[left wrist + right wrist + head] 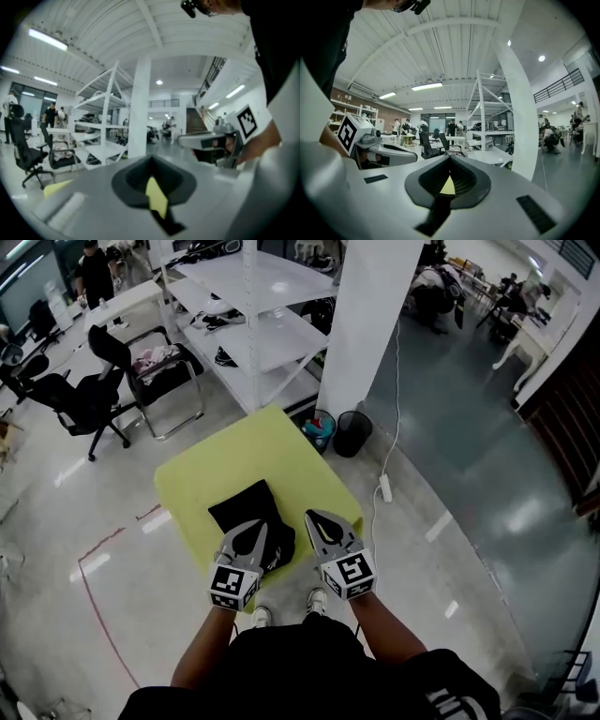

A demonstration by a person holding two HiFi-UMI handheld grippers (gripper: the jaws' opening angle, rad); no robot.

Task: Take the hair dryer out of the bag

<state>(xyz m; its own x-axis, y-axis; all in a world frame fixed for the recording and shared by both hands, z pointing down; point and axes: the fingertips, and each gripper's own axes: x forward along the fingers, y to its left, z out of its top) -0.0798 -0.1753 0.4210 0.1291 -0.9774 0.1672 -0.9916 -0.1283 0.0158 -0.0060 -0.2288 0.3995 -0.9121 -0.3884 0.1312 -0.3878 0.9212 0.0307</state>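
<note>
A black bag lies on the small yellow-green table in the head view, near its front edge. No hair dryer shows. My left gripper hovers over the bag's near end, jaws shut and empty. My right gripper is just right of the bag over the table, also shut with nothing in it. Each gripper view looks level across the room: the left gripper sees the right one beside it, and the right gripper sees the left one. Only a sliver of yellow table shows between each pair of jaws.
A white shelving rack stands behind the table beside a white pillar. Two bins sit at the pillar's foot, with a cable and power strip on the floor. Black office chairs stand at the left.
</note>
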